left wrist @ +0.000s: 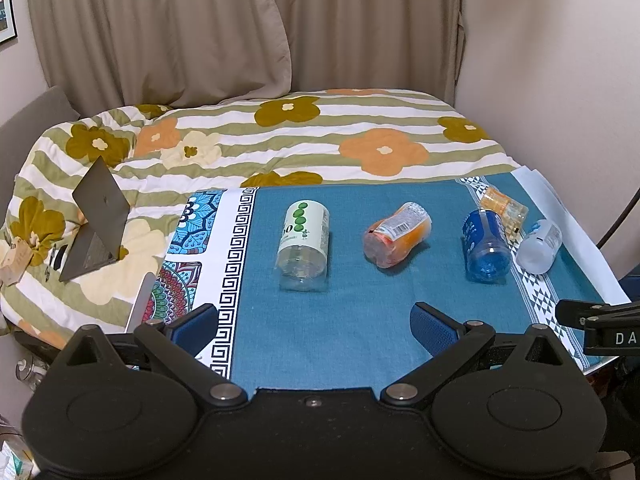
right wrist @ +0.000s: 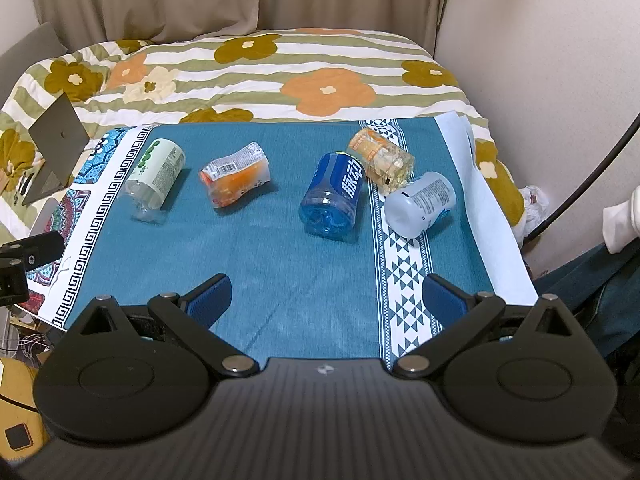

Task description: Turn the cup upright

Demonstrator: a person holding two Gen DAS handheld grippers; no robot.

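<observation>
**Five cups lie on their sides on the teal cloth**

Beige curtains hang behind a flowered quilt and woven teal cloth. Five clear plastic cups lie tipped, long axes running roughly far-to-near: green-labelled cup near the cloth's left edge, crumpled orange cup mid-cloth, blue cup, then amber cup and frosted white cup at the right edge. Left gripper and right gripper hover spread, empty.

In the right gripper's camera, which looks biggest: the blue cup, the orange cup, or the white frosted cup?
1. Blue transparent plastic cup, lying on its side.
2 and 3. Orange crumpled plastic cup and white frosted plastic cup look about alike; I can't rank them.
</observation>
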